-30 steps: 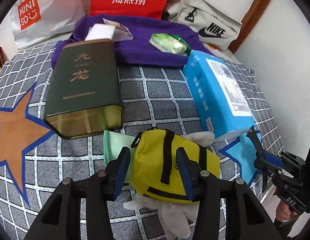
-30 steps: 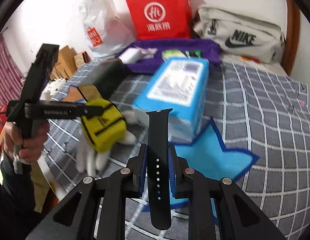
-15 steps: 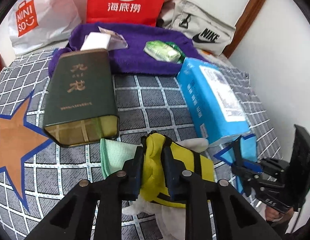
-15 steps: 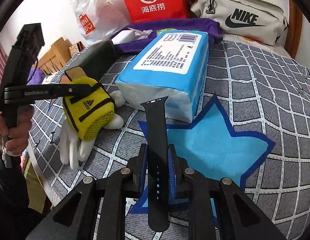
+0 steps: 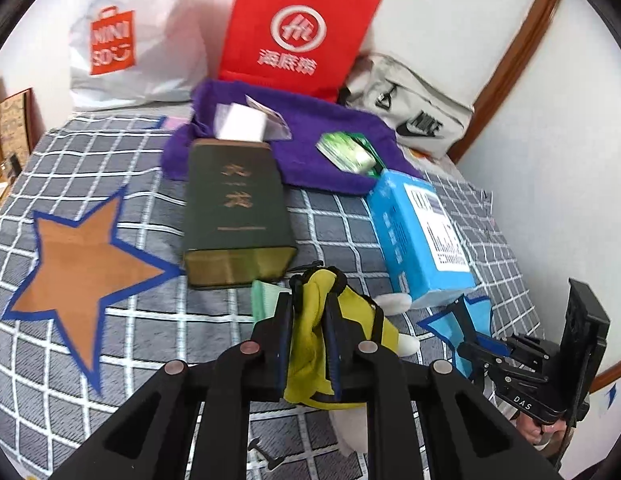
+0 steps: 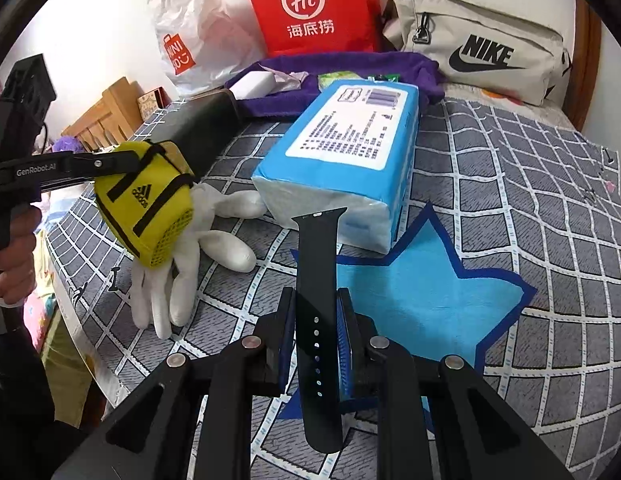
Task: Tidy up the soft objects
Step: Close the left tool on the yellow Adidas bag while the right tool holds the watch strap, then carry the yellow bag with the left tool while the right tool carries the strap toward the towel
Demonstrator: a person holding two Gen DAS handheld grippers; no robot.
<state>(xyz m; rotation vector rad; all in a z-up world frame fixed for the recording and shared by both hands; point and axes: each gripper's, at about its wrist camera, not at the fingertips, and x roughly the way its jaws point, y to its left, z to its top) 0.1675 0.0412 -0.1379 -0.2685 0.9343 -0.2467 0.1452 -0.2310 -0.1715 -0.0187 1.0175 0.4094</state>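
my left gripper (image 5: pixel 308 334) is closing – its pads already pinch the yellow pouch (image 5: pixel 310 320), which hangs clear of the bed above the white glove (image 6: pixel 182 264). my right gripper (image 6: pixel 316 344) is clamped on the black watch strap (image 6: pixel 316 300), upright between its pads, over the blue star patch (image 6: pixel 422 296). just ahead of both lies the blue tissue pack (image 6: pixel 350 148); beyond the pouch, the dark green tin (image 5: pixel 236 208) – then the purple towel (image 5: pixel 310 120) farther back.
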